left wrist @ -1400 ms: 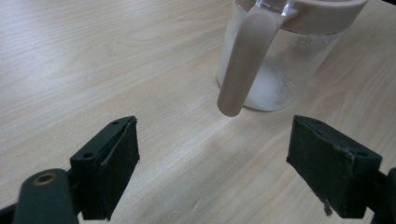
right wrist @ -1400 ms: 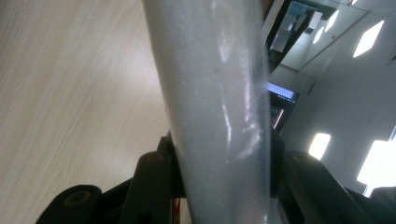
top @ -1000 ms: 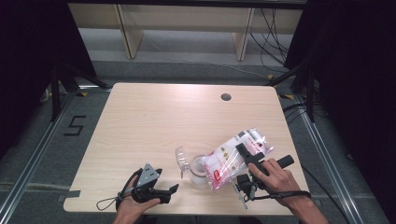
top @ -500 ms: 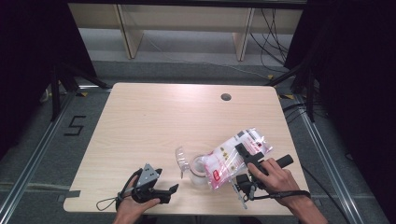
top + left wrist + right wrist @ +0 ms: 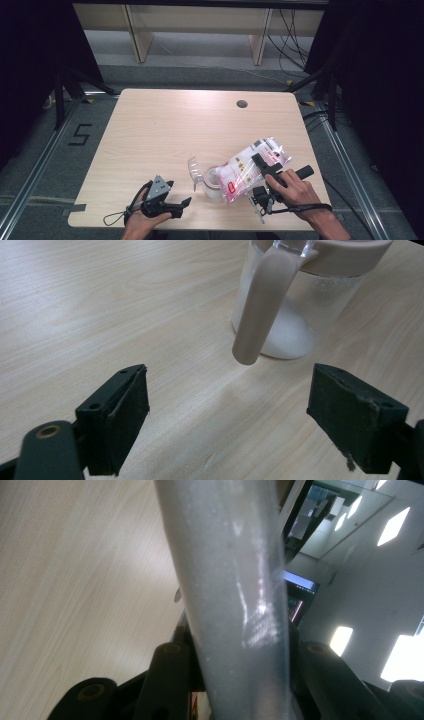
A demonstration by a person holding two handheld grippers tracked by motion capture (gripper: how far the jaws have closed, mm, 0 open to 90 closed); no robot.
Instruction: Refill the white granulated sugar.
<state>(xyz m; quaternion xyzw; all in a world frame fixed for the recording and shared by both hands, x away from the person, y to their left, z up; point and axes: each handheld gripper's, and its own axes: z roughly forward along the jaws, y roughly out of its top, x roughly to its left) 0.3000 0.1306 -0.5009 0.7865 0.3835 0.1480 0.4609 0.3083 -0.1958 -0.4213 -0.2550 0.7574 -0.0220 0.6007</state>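
A clear jar (image 5: pixel 214 182) with a beige rim stands near the table's front edge, white powder in its bottom and its clear lid (image 5: pixel 192 167) flipped up to the left. A plastic bag (image 5: pixel 245 167) with red print leans over the jar's mouth, and my right gripper (image 5: pixel 258 162) is shut on it. In the right gripper view the bag (image 5: pixel 230 580) is pinched between the two jaws of that gripper (image 5: pixel 240 672). My left gripper (image 5: pixel 182 207) rests open at the front left. In its own view the jar (image 5: pixel 310 305) and its beige handle (image 5: pixel 260 305) stand just beyond the open left gripper (image 5: pixel 230 420).
The light wooden table (image 5: pixel 165 130) has a cable hole (image 5: pixel 242 104) at the back right. Behind it stands a shelf frame (image 5: pixel 135 30). Cables (image 5: pixel 295 30) lie on the floor to the right. A "5" marking (image 5: pixel 80 134) is on the floor at the left.
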